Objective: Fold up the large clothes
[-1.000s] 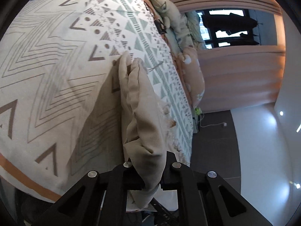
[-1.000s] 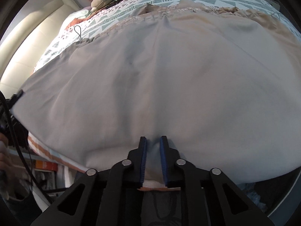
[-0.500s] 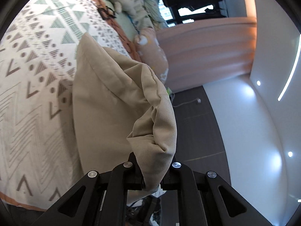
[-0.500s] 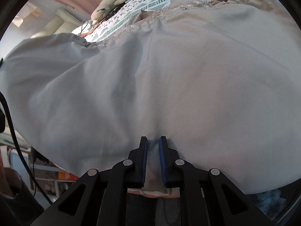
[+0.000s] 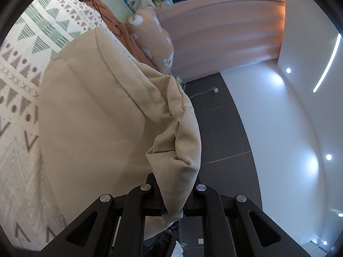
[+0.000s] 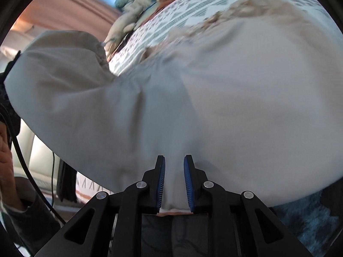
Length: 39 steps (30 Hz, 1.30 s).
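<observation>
On the patterned bedspread [image 5: 23,68] at your left lies the beige garment [image 5: 90,115], and its near corner is bunched up off the bed into your left gripper [image 5: 172,199], whose fingers are clamped tight on that wad of cloth. From there the garment runs away from you and leftward down onto the bed; its long edge heads toward the pillows [image 5: 154,42] at the far end, so that is the line the fold will likely follow. The raised flap already curls over toward the middle of the cloth.

Move across to your right gripper [image 6: 173,182]: the garment [image 6: 235,98] spreads wide ahead of it over the bed, and its near hem passes between the blue fingers [image 6: 161,184]. Those fingers have just been opening, and a slim gap shows beside the left pad, so your right-hand grip looks released or close to it. I would judge the left gripper to be the one carrying the fold, with the right merely parked at the hem.

The left view gives you the pinch itself and the dark floor [image 5: 223,128] beyond the bed's edge, but none of the right gripper. The right view shows the lifted flap [image 6: 64,68] billowing at far left with your left hand [image 6: 6,150] below it, and how much cloth lies flat.
</observation>
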Each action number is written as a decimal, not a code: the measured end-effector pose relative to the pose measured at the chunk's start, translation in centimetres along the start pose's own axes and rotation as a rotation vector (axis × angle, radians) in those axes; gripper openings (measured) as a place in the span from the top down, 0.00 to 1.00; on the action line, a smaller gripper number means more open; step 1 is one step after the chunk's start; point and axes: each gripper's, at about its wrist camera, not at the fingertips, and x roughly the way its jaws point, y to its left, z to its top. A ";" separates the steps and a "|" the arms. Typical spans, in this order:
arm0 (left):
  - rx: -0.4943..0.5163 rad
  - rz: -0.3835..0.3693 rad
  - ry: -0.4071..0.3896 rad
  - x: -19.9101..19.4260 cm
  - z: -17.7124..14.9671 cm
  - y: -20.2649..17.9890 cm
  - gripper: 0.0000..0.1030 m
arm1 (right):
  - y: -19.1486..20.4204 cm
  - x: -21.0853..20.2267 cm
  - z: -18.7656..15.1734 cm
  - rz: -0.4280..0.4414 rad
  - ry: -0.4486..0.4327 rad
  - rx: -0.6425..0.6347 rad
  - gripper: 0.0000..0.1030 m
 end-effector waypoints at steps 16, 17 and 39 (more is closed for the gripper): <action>0.017 0.047 0.257 17.4 -4.4 -3.2 0.91 | -9.8 -9.3 -1.1 -0.085 -0.195 0.171 0.81; 0.022 0.047 0.274 18.1 -4.8 -3.5 0.91 | -10.3 -9.9 -1.2 -0.090 -0.205 0.180 0.81; 0.125 0.151 0.557 22.9 -14.5 -0.2 0.46 | -15.2 -14.2 -2.3 -0.089 -0.283 0.291 0.48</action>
